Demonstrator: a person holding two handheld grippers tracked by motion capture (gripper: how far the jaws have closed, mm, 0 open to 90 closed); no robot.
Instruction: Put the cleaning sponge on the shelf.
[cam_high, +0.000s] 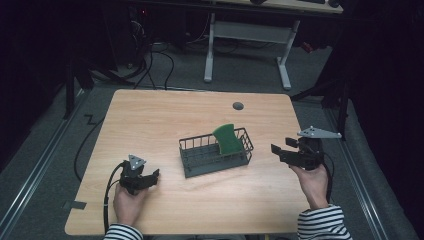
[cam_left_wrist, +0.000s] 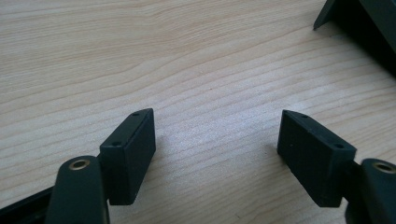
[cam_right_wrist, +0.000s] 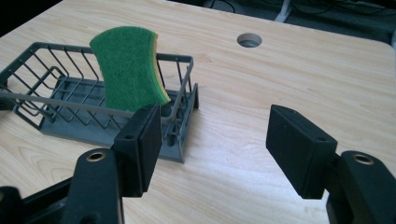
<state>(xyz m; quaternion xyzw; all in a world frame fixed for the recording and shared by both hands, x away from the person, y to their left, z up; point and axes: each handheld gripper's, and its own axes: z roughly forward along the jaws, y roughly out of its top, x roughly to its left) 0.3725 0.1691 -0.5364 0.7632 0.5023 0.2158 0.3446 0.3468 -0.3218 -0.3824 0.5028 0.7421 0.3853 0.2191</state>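
The wooden table carries a dark wire basket near its middle; a green sponge stands on edge in the basket's right end, leaning on the far rim and poking above it; the right gripper sits to the right of the basket, jaws apart and empty, aimed at the sponge; the left gripper rests near the left front, jaws apart over bare wood. The step in hand looks like the approach to the sponge; next, the right jaws would need to straddle its upper edge and close without snagging the wires.
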